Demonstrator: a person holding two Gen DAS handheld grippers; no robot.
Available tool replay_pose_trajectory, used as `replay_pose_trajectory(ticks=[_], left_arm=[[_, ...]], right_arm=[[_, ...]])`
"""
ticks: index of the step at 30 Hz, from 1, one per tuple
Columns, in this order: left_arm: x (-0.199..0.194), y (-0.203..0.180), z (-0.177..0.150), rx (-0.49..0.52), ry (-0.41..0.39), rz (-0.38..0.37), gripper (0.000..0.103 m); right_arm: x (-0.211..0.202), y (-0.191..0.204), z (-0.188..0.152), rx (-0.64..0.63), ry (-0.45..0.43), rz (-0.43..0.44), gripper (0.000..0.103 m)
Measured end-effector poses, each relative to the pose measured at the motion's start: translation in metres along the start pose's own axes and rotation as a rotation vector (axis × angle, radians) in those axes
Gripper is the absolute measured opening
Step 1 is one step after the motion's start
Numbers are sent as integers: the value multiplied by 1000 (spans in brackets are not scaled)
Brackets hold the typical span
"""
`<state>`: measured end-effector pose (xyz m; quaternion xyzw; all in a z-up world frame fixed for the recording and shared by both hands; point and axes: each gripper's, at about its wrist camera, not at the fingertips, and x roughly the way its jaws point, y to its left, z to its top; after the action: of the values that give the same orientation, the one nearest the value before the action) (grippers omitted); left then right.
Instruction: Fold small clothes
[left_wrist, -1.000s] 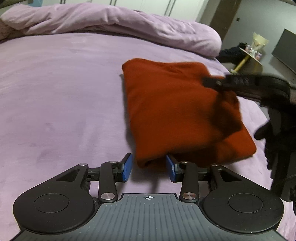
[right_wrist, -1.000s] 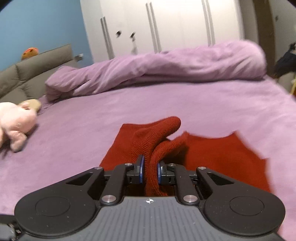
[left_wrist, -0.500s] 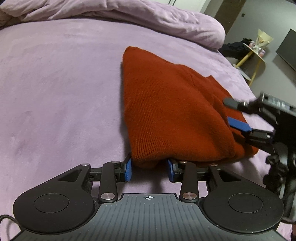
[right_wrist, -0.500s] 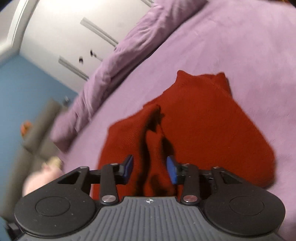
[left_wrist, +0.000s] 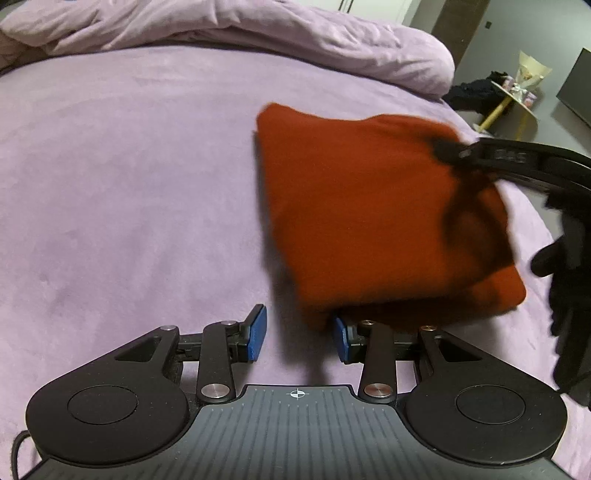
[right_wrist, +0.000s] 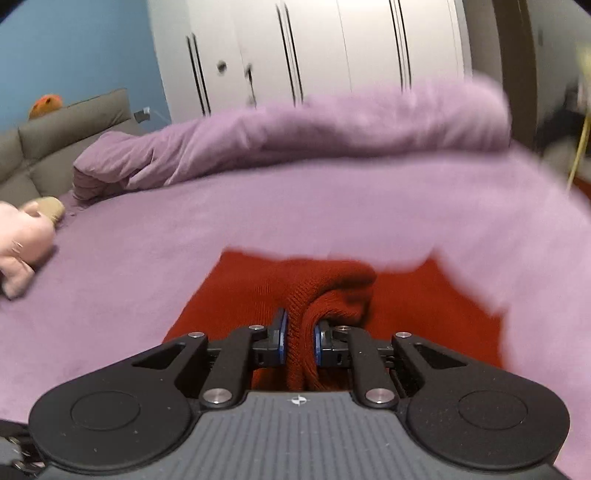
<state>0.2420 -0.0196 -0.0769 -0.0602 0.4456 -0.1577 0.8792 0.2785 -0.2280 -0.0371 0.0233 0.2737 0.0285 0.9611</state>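
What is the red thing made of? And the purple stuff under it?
The red garment looks like knitted yarn, maybe wool or acrylic: ribbed stitches show where the right gripper pinches it. The purple bed cover looks like soft, matte plush fleece with a faint nap.

Place: a home bedroom
Bed: lilac sheet (left_wrist: 129, 177), rumpled duvet (right_wrist: 295, 136) at the far side
Wall: white wardrobe doors (right_wrist: 325, 51), blue paint beside them
Extras: grey padded headboard (right_wrist: 55, 144), pink soft toy (right_wrist: 22, 243)
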Motion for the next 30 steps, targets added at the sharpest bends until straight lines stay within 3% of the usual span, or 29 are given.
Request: replay_pose_trajectory(ticks=[4, 9, 15, 17, 21, 24, 29, 30], left_arm=[[0, -7, 1, 1, -8, -29, 47], [8, -20, 2, 11, 12, -74, 48], [14, -21, 1, 10, 24, -69, 45], [15, -24, 2, 6, 24, -68, 45], [13, -29, 3, 15, 27, -57, 43], [13, -29, 2, 13, 33, -54, 43], [15, -28, 3, -7, 42, -57, 43], [16, -28, 3, -9, 45, -59, 43]], right_arm=[[-11, -20, -7, -41, -11, -138, 12], [8, -59, -38, 32, 134, -223, 13], [-49, -107, -66, 474, 83, -38, 28], [-62, -116, -82, 586, 97, -1, 40], [-69, -114, -102, 686, 113, 43, 45], [-52, -110, -108, 738, 126, 111, 47], [-49, -124, -125, 962, -17, 277, 47], [-46, -125, -128, 1003, -18, 270, 47]])
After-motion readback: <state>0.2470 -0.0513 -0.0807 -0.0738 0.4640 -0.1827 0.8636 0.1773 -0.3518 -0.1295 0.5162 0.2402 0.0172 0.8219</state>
